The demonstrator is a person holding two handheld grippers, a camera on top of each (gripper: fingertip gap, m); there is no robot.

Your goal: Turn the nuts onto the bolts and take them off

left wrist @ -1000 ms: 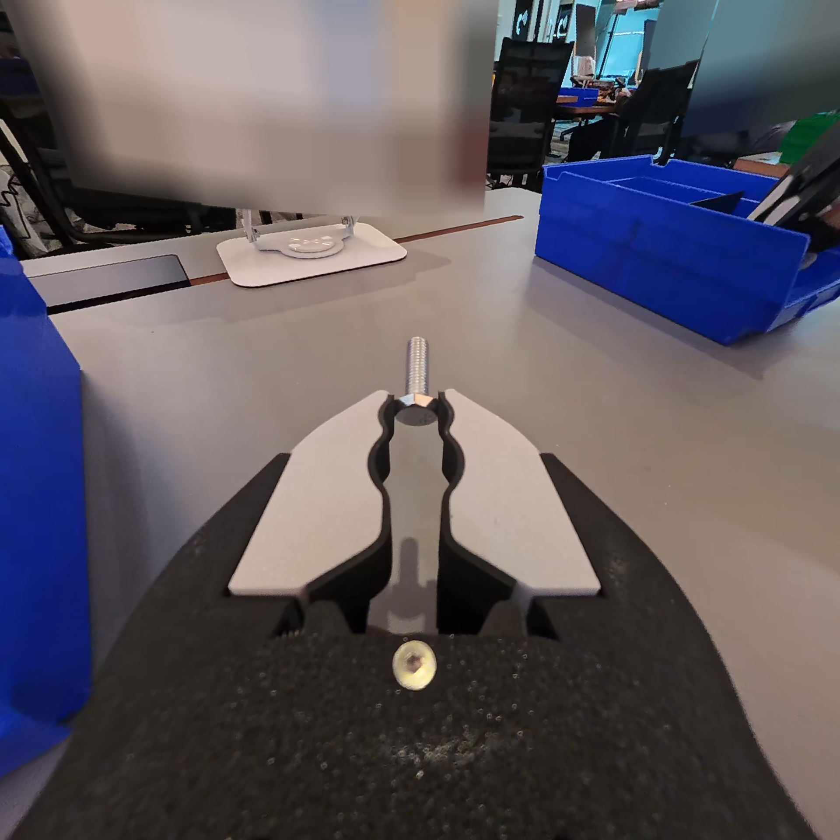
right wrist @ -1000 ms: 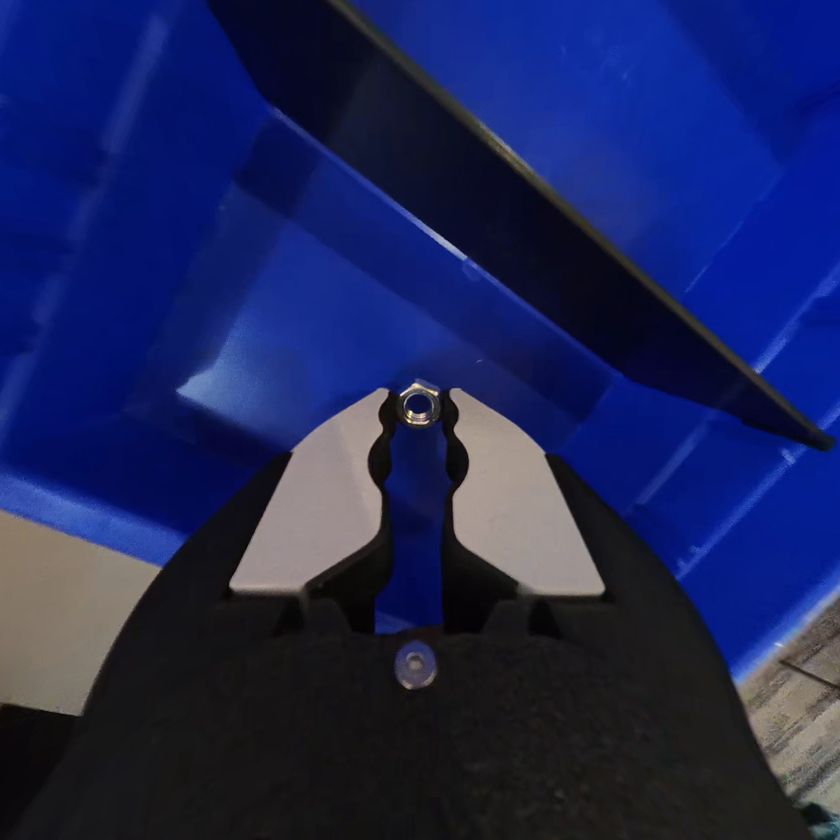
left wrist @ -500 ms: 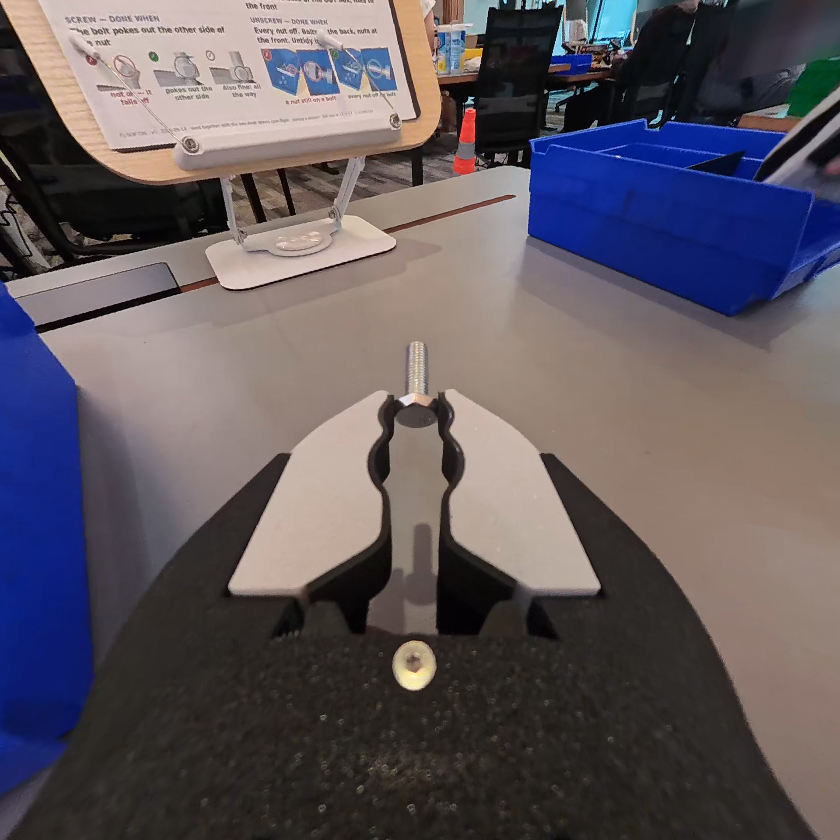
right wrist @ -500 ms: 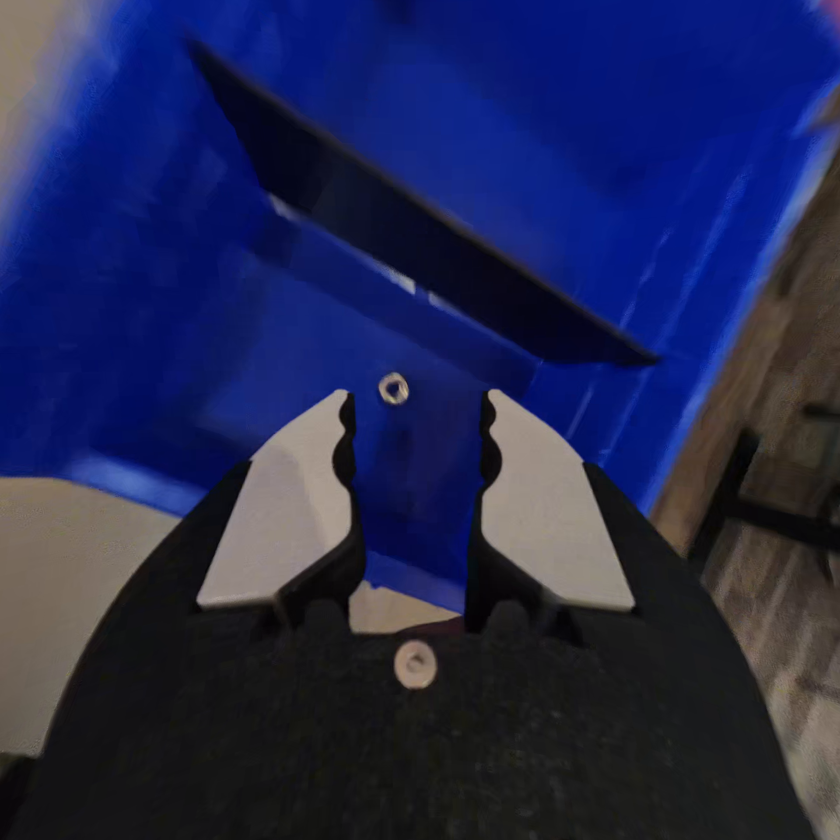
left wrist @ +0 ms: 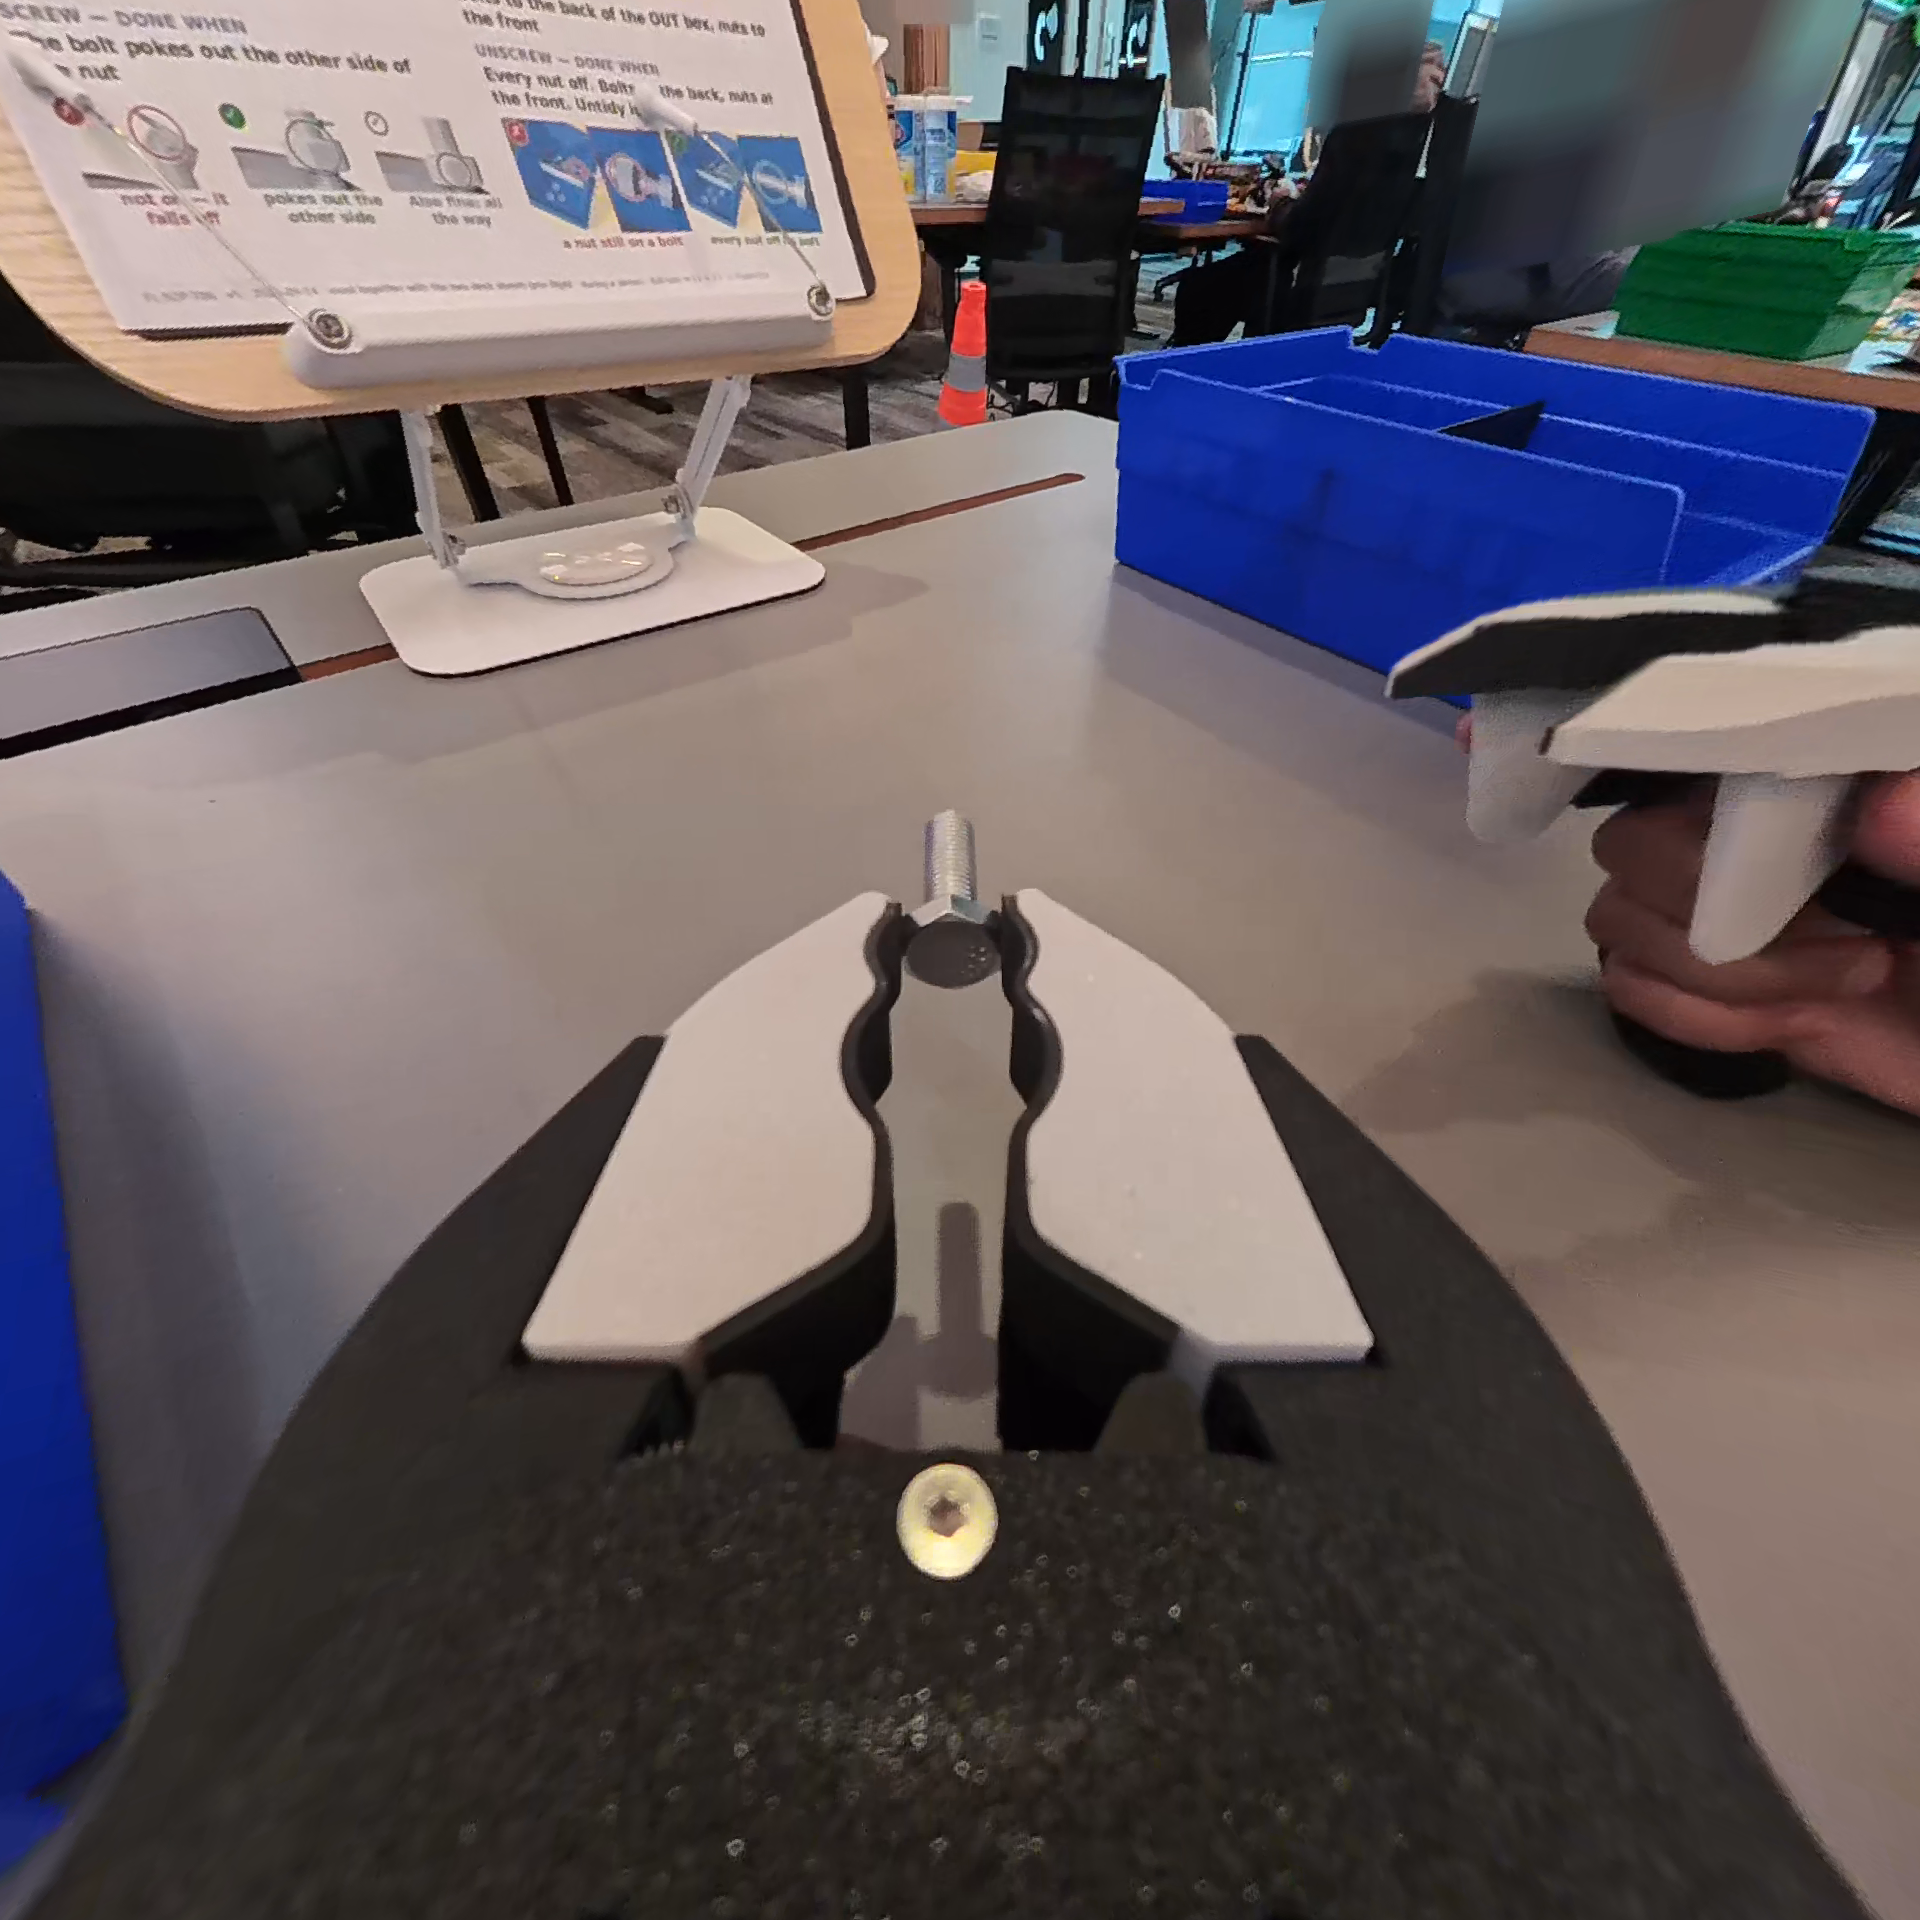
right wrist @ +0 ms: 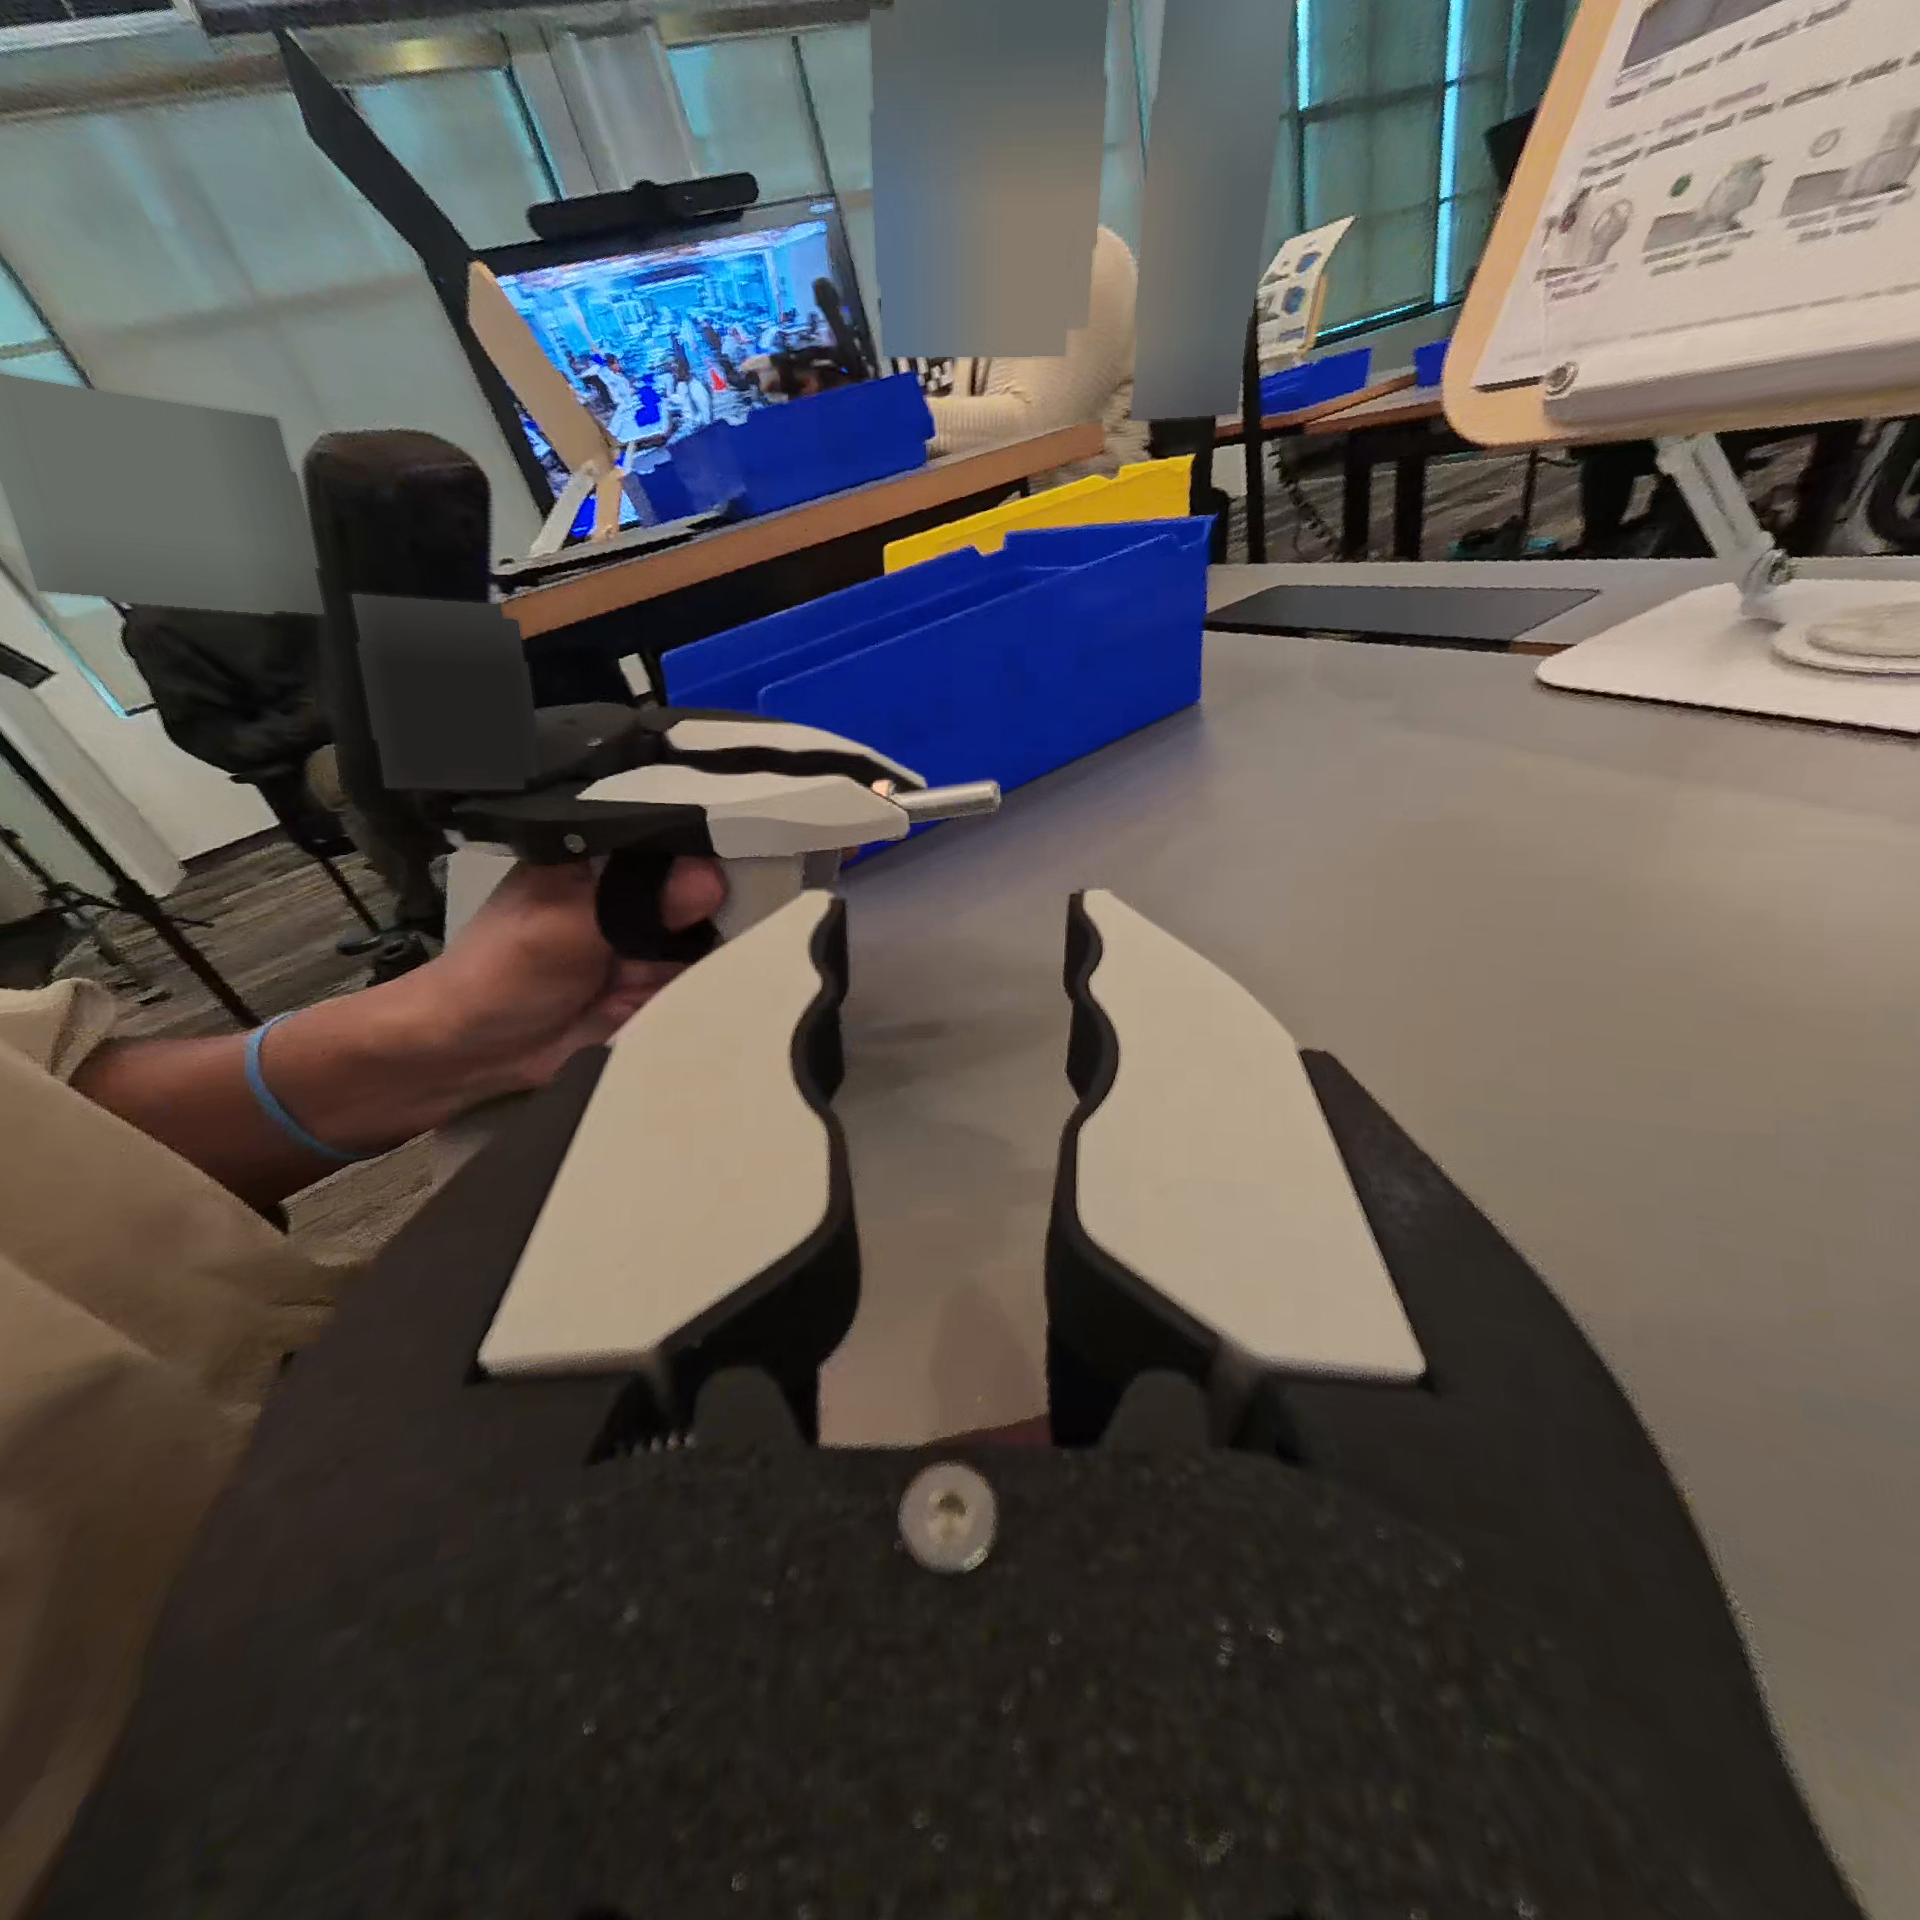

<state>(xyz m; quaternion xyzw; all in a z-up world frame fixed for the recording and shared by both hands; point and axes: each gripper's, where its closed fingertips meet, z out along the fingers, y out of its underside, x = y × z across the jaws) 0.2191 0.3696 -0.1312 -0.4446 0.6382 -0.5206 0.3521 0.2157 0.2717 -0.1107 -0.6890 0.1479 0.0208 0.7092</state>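
Now the left gripper [left wrist: 951, 914] is clamped on the bolt [left wrist: 950, 868] by its head, shank pointing forward over the table [left wrist: 1195, 831]; the right gripper [right wrist: 954, 914] stands apart and empty, no nut visible; keep the bolt level and steady.

Bolt [left wrist: 951, 904] head half sunk between the fingers [left wrist: 769, 1122], right gripper [left wrist: 1662, 686] cut off at the frame edge, blue bin [left wrist: 1455, 520] contents hidden behind its wall, instruction sheet [left wrist: 436, 135] cropped at top

Both wrist cams sit low over the grey table [left wrist: 1195, 831], left facing the instruction stand [left wrist: 582, 561], right looking across at it, each catching the other gripper.
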